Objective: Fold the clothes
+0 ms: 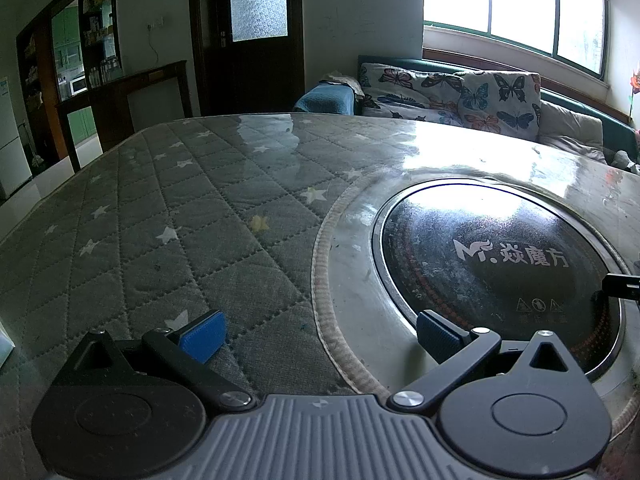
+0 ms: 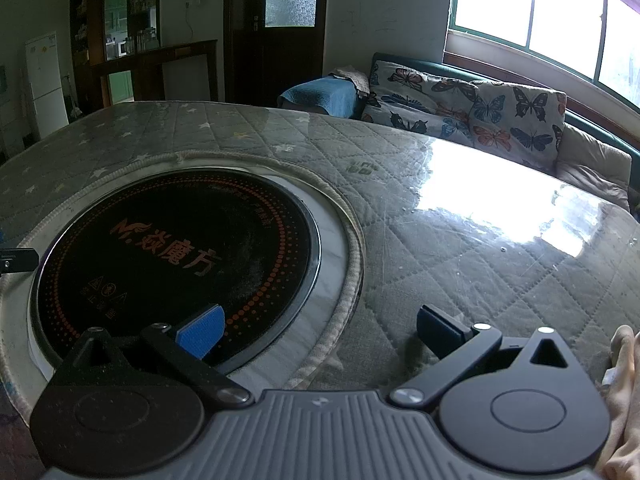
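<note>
My left gripper [image 1: 320, 334] is open and empty, low over the table, its blue pads [image 1: 204, 338] spread wide. My right gripper [image 2: 320, 330] is open and empty too, its blue pads [image 2: 202, 332] apart over the table. A pale peach cloth [image 2: 622, 400] shows at the far right edge of the right wrist view, beside the right gripper; most of it is out of frame. No garment shows in the left wrist view. The tip of the other gripper shows at the right edge of the left wrist view [image 1: 620, 284] and at the left edge of the right wrist view [image 2: 18, 260].
The table has a grey quilted star-pattern cover [image 1: 160, 220] under glass. A round black induction cooktop [image 1: 500, 272], also in the right wrist view [image 2: 176, 248], is set in its middle. A sofa with butterfly cushions [image 1: 460, 92] stands behind, under a window.
</note>
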### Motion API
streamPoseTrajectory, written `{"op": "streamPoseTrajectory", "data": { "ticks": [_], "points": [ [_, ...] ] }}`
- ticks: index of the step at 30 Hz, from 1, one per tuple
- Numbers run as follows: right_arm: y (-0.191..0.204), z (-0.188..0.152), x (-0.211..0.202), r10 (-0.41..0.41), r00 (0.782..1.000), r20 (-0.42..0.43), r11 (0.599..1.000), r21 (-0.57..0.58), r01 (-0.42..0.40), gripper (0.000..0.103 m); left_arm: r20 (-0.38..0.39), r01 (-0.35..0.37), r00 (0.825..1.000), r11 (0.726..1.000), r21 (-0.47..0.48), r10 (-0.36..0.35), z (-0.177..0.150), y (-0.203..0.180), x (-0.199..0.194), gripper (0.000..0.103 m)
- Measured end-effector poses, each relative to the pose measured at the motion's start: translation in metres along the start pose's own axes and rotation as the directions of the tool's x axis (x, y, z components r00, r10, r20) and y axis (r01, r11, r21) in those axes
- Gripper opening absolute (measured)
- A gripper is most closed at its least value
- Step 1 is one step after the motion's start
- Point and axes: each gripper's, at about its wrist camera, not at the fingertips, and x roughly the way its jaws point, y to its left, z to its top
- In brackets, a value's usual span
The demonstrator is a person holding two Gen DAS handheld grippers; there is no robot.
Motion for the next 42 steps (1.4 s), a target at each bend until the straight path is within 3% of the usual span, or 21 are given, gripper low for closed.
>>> {"op": "streamPoseTrajectory", "data": {
  "ticks": [42],
  "points": [
    [-0.001,0.0007,-0.0015,0.002,1.0,0.0,1.0,0.0,-0.002,0.103,-0.002,0.001,1.0,1.0,0.001,-0.001,0.0007,0.0033,0.0006,0.103]
  ]
}}
